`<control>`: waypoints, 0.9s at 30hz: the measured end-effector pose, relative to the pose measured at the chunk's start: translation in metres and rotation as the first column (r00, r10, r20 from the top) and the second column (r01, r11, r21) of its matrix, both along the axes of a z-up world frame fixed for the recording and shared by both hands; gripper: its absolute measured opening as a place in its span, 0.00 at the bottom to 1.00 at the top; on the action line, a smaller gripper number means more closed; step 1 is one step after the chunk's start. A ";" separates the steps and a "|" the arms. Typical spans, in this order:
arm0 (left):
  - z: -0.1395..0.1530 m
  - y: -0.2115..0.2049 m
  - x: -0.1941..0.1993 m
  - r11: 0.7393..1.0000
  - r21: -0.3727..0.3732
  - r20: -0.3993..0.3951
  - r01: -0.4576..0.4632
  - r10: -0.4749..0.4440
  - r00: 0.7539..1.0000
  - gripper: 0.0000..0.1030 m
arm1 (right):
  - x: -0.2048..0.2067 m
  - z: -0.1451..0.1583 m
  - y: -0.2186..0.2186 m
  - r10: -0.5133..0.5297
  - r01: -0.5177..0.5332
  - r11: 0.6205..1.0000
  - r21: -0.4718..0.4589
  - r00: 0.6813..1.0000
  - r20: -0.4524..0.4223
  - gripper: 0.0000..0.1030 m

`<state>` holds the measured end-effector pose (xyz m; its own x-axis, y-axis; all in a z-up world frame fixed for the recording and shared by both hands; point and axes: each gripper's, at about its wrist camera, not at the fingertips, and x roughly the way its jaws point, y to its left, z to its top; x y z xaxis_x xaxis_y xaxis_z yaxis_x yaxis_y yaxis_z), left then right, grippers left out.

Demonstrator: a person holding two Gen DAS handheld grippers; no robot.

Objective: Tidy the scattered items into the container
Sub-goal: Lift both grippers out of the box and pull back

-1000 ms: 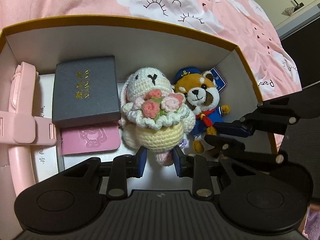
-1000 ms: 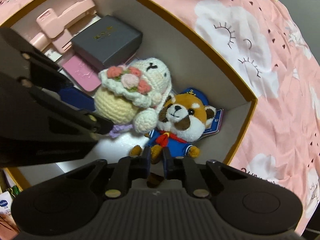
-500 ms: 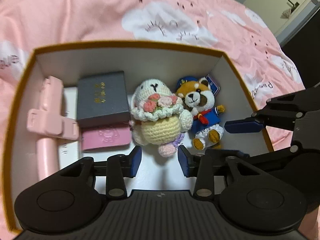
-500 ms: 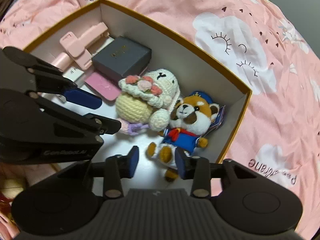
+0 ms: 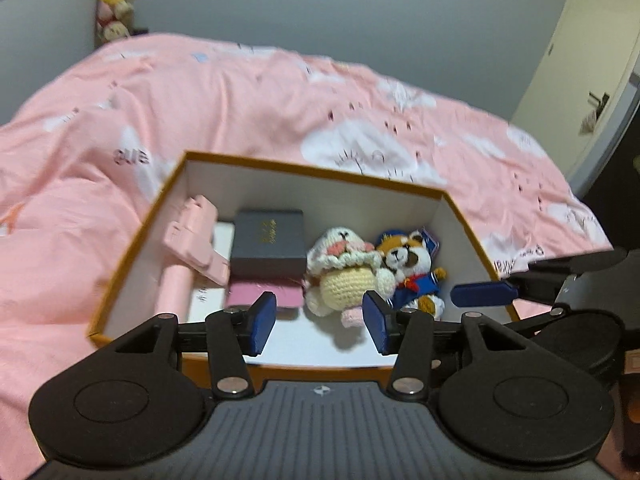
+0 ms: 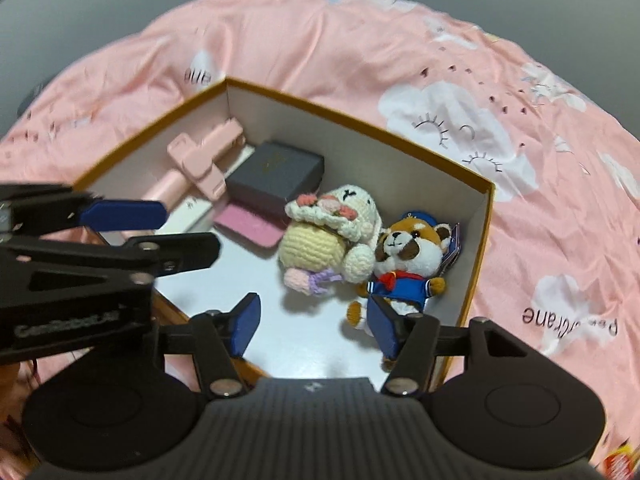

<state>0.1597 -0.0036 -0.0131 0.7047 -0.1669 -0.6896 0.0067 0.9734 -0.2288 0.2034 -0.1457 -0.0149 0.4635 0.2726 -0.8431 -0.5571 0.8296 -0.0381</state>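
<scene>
Pink bedspread (image 5: pixel 248 108) with white cloud prints covers the bed; grey wall behind, a pale door (image 5: pixel 592 64) at far right in the left wrist view. An orange-rimmed cardboard box (image 5: pixel 312 168) with white inner walls sits on the bedspread.

Box contents, left to right: pink selfie-stick-like holder (image 5: pixel 188 248) lying along the left wall, partly over a white card; dark grey gift box (image 5: pixel 270 240) with gold lettering, resting on a pink wallet-like case (image 5: pixel 266 294); crocheted white bunny (image 5: pixel 344 272) holding a flower bouquet; red panda plush (image 5: pixel 412 272) in a blue sailor outfit, pressed against the bunny's side and close to the right wall. Bunny and panda touch. The right wrist view confirms the same layout: bunny (image 6: pixel 324 232), panda (image 6: pixel 404 264), gift box (image 6: pixel 276 172).

Left gripper (image 5: pixel 320 320) is over the near rim of the box, fingers spread wide, nothing between them. Right gripper (image 6: pixel 312 320) likewise has its fingers wide apart and empty, above the near right corner; its right fingertip overlaps the panda's feet in view, contact not determinable. Each gripper appears at the edge of the other's view.

Open room: bare white floor of the box (image 6: pixel 256 280) in the near half, in front of the toys. Tight spots: panda against the right wall, holder against the left wall.
</scene>
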 end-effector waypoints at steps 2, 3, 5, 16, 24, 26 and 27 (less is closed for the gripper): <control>0.004 0.003 -0.010 1.000 0.011 0.026 -0.022 0.022 0.999 0.55 | -0.008 0.000 -0.006 -0.060 0.059 0.997 0.055 0.998 0.024 0.67; 0.005 0.005 -0.015 0.999 0.018 0.038 -0.030 0.030 0.999 0.56 | -0.012 0.000 -0.010 -0.091 0.089 0.993 0.081 0.995 0.029 0.69; 0.007 0.007 -0.026 0.998 0.041 0.057 -0.044 0.042 0.998 0.56 | -0.020 -0.001 -0.015 -0.163 0.157 0.979 0.127 0.986 0.039 0.71; 0.007 0.019 -0.074 0.995 0.081 0.075 -0.061 0.055 0.996 0.68 | -0.073 0.010 -0.025 -0.389 0.332 0.896 0.294 0.908 0.159 0.78; 0.013 0.025 -0.102 0.994 0.103 0.071 -0.030 0.022 0.997 0.76 | -0.114 0.010 -0.015 -0.324 0.268 0.921 0.284 0.930 0.175 0.79; 0.016 0.028 -0.108 0.995 0.100 0.072 -0.029 0.021 0.997 0.77 | -0.123 0.012 -0.012 -0.308 0.253 0.928 0.274 0.934 0.180 0.80; 0.018 0.030 -0.111 0.995 0.098 0.072 -0.028 0.021 0.997 0.79 | -0.127 0.013 -0.010 -0.298 0.244 0.932 0.267 0.936 0.186 0.80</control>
